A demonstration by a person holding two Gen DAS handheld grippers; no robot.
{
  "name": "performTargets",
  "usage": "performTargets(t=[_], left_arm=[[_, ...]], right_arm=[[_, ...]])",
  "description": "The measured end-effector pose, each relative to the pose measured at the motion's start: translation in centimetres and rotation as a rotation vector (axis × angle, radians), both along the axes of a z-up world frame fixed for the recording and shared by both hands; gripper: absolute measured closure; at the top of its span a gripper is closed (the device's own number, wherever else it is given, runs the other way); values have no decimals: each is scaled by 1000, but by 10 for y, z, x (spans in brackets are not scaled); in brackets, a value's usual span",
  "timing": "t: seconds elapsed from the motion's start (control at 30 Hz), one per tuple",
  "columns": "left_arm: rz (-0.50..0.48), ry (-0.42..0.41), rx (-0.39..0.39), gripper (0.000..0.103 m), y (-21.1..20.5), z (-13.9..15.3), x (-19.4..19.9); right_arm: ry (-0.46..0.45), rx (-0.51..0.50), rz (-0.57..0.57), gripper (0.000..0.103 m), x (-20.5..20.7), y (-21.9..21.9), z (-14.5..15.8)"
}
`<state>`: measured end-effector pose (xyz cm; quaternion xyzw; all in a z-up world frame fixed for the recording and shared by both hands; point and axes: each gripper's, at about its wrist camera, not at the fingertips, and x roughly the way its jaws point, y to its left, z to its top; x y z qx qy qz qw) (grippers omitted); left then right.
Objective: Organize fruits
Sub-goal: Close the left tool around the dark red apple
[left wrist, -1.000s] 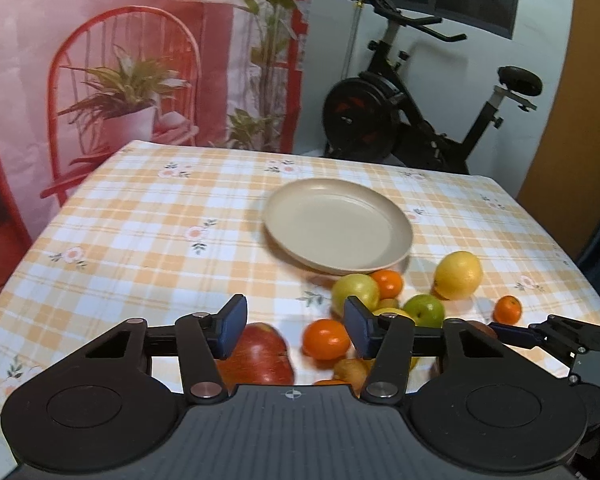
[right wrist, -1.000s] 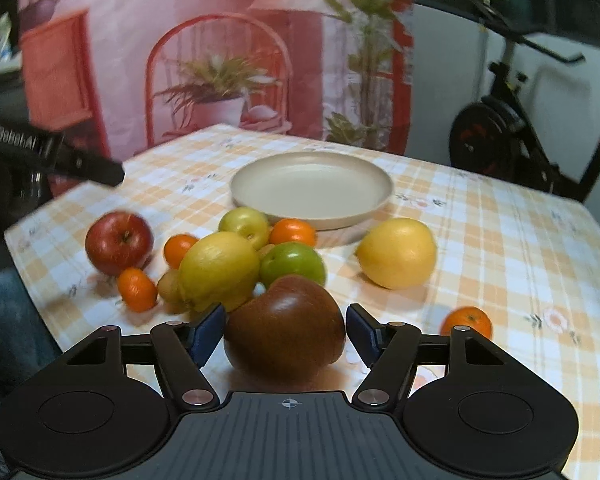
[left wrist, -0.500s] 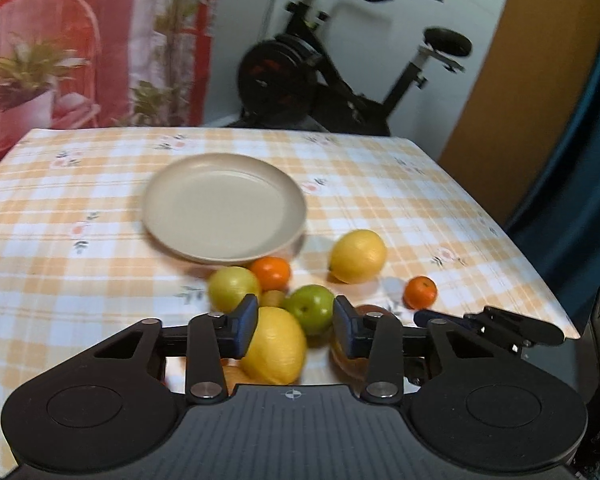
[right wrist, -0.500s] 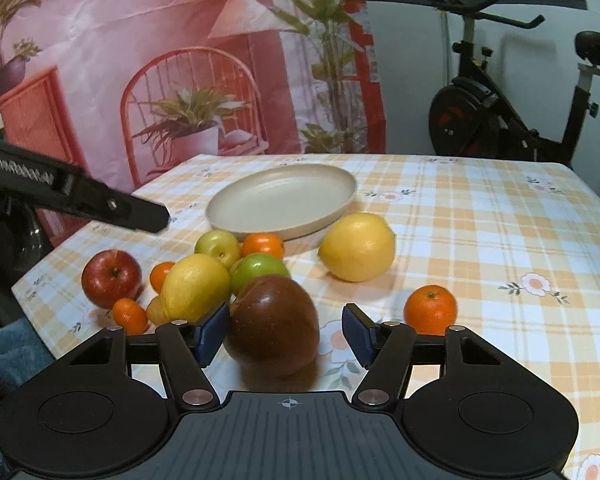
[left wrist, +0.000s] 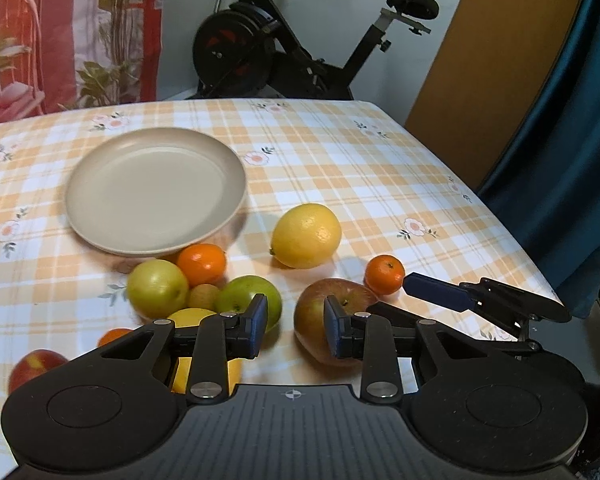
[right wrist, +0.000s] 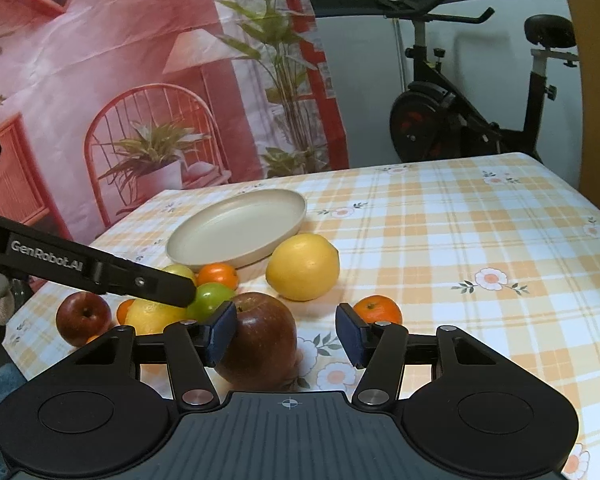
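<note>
A beige plate (left wrist: 156, 192) (right wrist: 236, 232) sits empty on the checked tablecloth. Fruit lies in front of it: a large lemon (left wrist: 306, 236) (right wrist: 302, 266), a dark red apple (left wrist: 320, 320) (right wrist: 260, 340), a small orange (left wrist: 384, 274) (right wrist: 378, 310), green apples (left wrist: 256, 300), an orange (left wrist: 201, 264), a second lemon (right wrist: 152, 316) and a red apple (right wrist: 83, 316). My left gripper (left wrist: 296, 330) is open, low between the green apple and the dark apple. My right gripper (right wrist: 286, 334) is open, its jaws on either side of the dark apple, not touching on the right.
The table's right edge (left wrist: 500, 220) drops off near a blue curtain (left wrist: 560, 140). An exercise bike (left wrist: 300, 48) stands behind the table. A printed backdrop (right wrist: 140, 80) hangs at the far side. My right gripper's finger (left wrist: 440, 292) reaches in beside the small orange.
My left gripper has swung right, from over the red apple and oranges to the gap beside the dark apple. My right gripper has held around the dark apple, turning slightly.
</note>
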<state>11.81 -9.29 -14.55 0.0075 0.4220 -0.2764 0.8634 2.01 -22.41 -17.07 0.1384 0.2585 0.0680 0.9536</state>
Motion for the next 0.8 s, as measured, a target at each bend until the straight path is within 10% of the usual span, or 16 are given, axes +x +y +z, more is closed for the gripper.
performTargets(t=[0.8], left_arm=[[-28, 111, -78, 70, -20, -21, 25]], right_arm=[[19, -80, 7, 48, -5, 8, 3]])
